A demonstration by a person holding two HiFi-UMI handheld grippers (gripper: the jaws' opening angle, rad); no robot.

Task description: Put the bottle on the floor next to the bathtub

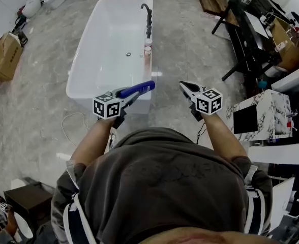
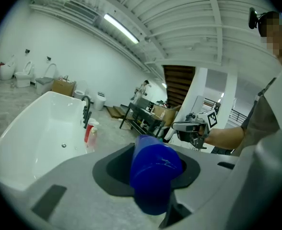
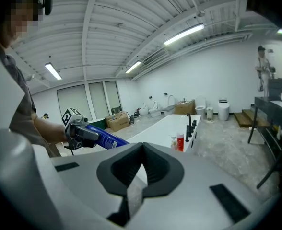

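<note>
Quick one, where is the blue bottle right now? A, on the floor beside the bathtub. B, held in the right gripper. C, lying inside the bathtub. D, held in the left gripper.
D: the blue bottle is clamped between the jaws of the left gripper, up in the air near the bathtub, while the right gripper holds nothing.

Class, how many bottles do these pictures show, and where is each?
3. A blue bottle held by the left gripper; a red bottle and a paler bottle on the bathtub rim beside the faucet. Others may be hidden.
</note>
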